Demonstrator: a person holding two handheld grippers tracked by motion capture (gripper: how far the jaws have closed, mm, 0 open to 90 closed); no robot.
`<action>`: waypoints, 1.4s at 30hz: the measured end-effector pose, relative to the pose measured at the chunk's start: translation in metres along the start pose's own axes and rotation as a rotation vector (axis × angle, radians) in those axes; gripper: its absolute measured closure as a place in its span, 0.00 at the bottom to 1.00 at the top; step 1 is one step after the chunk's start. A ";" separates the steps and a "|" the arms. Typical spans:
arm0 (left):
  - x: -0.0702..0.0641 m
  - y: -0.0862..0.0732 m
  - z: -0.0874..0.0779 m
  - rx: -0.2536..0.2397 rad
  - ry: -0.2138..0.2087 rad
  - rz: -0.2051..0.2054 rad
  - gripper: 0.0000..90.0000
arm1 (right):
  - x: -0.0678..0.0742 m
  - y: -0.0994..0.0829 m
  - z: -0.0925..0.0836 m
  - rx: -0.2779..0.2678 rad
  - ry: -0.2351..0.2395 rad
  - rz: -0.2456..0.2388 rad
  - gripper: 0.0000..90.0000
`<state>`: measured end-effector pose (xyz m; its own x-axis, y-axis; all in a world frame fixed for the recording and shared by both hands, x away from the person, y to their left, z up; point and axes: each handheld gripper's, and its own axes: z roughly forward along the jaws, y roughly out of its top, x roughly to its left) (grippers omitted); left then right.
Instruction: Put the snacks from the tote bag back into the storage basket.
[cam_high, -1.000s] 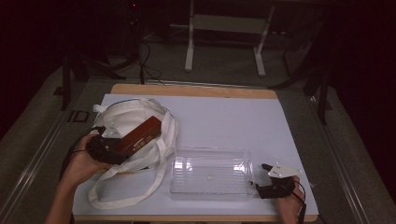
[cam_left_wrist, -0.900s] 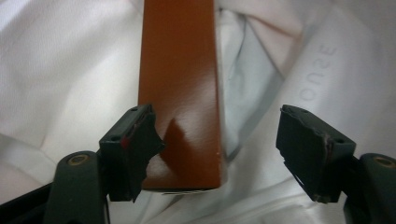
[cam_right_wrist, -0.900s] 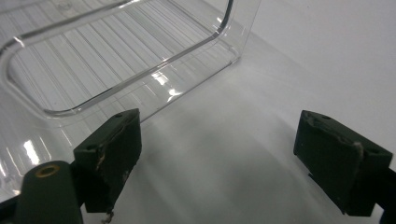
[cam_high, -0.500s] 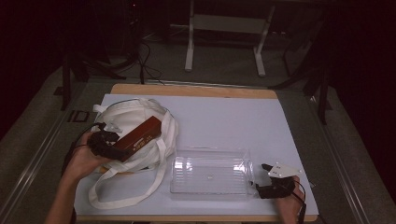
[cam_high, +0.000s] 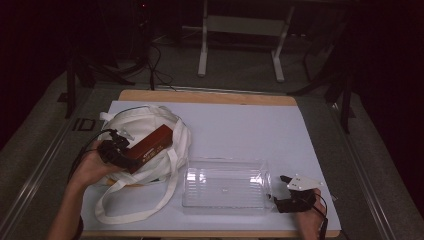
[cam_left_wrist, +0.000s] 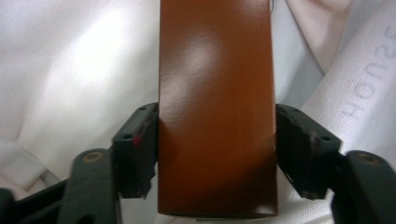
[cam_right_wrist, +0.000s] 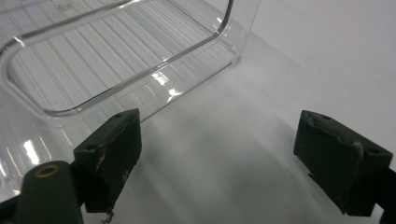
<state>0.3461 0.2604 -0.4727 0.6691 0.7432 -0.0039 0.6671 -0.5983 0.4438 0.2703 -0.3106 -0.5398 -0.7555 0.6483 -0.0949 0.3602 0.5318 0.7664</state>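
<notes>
Jaws of left gripper (cam_left_wrist: 215, 154) clamp brown box (cam_left_wrist: 215, 102); bag lettering visible close-up.

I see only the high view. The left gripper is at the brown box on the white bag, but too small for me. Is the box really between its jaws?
Observer: Yes. In the left gripper view both pads press the long sides of the brown box; the left gripper is shut on it.
Operator: What is under the box?
Observer: White bag cloth, and a strap with grey letters.
Operator: And the right gripper, does it hold the tray?
Observer: No. The right gripper is open with bare table between its jaws; the clear tray lies just ahead.
</notes>
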 end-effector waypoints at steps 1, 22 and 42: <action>0.000 0.000 0.000 0.009 -0.004 0.003 0.42 | 0.000 0.000 0.000 0.000 0.000 0.000 0.17; 0.001 0.010 0.024 0.209 -0.048 0.032 0.43 | 0.000 0.000 0.001 0.003 0.000 0.000 0.17; -0.005 0.009 0.024 0.221 -0.017 0.140 0.47 | 0.000 0.000 0.001 0.004 0.001 0.001 0.17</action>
<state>0.3563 0.2446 -0.4901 0.7639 0.6447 0.0278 0.6220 -0.7472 0.2342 0.2710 -0.3103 -0.5401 -0.7560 0.6479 -0.0935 0.3628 0.5336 0.7639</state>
